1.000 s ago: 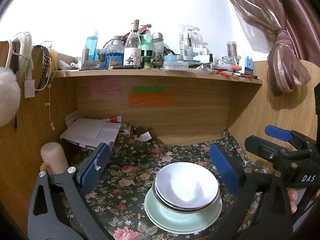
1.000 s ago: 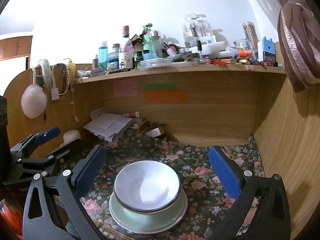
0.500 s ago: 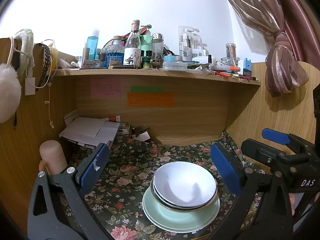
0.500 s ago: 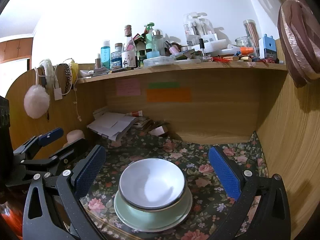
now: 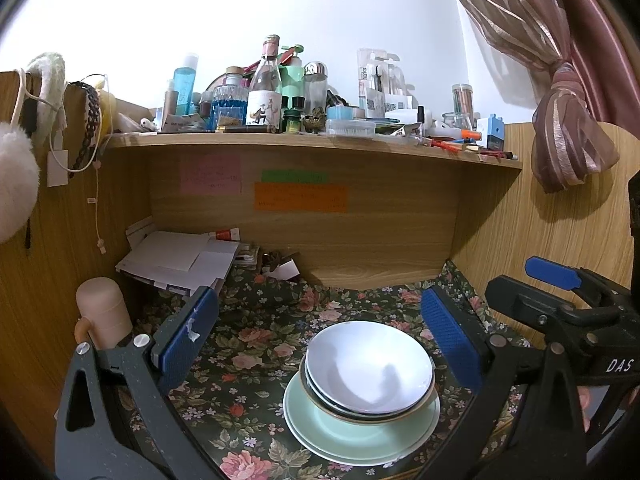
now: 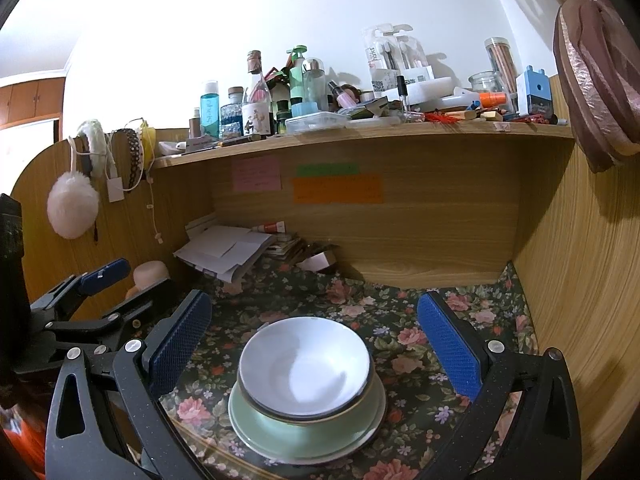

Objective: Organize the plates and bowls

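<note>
A stack of white bowls (image 5: 368,368) sits on pale green plates (image 5: 360,432) on the flowered desk cloth. It also shows in the right wrist view, bowls (image 6: 304,364) on plates (image 6: 308,432). My left gripper (image 5: 320,336) is open and empty, held back from the stack, which lies toward its right finger. My right gripper (image 6: 316,340) is open and empty, with the stack between and below its fingers, not touched. The right gripper shows at the right edge of the left wrist view (image 5: 560,296). The left gripper shows at the left of the right wrist view (image 6: 92,300).
A pile of papers (image 5: 176,260) lies at the back left under the shelf (image 5: 312,140), which is crowded with bottles. A pink cylinder (image 5: 104,312) stands at the left wall. Wooden walls close the desk nook on three sides. A curtain (image 5: 560,128) hangs at the right.
Both grippers have drawn slightly back and up from the stack. The stack has not moved and both grippers stay open.
</note>
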